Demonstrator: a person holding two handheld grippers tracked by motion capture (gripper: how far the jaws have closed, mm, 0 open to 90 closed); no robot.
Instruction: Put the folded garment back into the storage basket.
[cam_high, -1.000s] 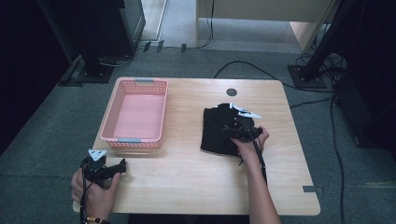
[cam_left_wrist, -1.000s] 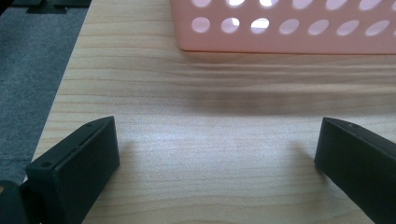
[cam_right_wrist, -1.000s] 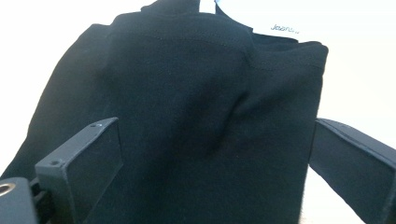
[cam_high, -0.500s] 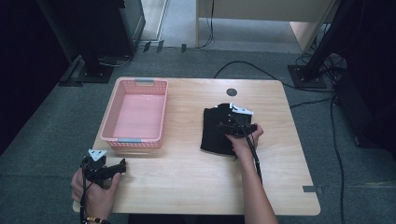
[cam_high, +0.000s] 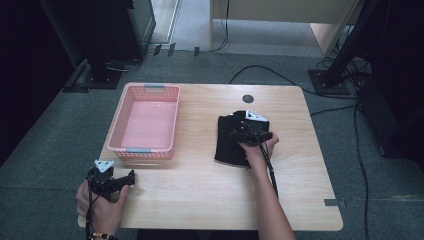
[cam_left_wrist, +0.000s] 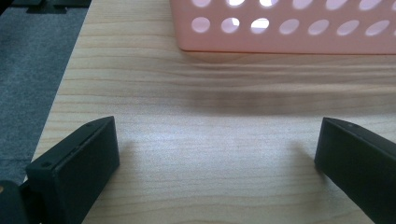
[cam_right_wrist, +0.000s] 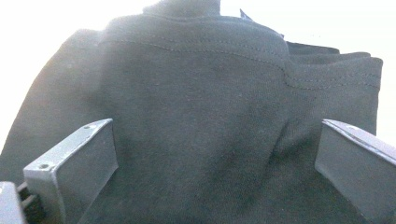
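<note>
A folded black garment (cam_high: 229, 141) lies on the right half of the wooden table (cam_high: 210, 195). My right gripper (cam_high: 248, 131) hovers low over it with jaws wide apart; the dark stitched cloth (cam_right_wrist: 196, 116) spreads between and beyond both jaws. An empty pink perforated basket (cam_high: 145, 122) stands on the left half of the table. Near the front left corner my left gripper (cam_high: 120, 181) rests, open, over bare wood. The left gripper view shows the basket wall (cam_left_wrist: 289, 28) just ahead and nothing between the jaws.
A small dark round disc (cam_high: 248, 98) is set in the table near its back edge. Cables (cam_high: 260, 72) run over the grey carpet behind the table. Dark equipment stands (cam_high: 107, 45) sit at the back left and right.
My right gripper has shifted slightly forward and left over the black garment. The left gripper has stayed in place.
</note>
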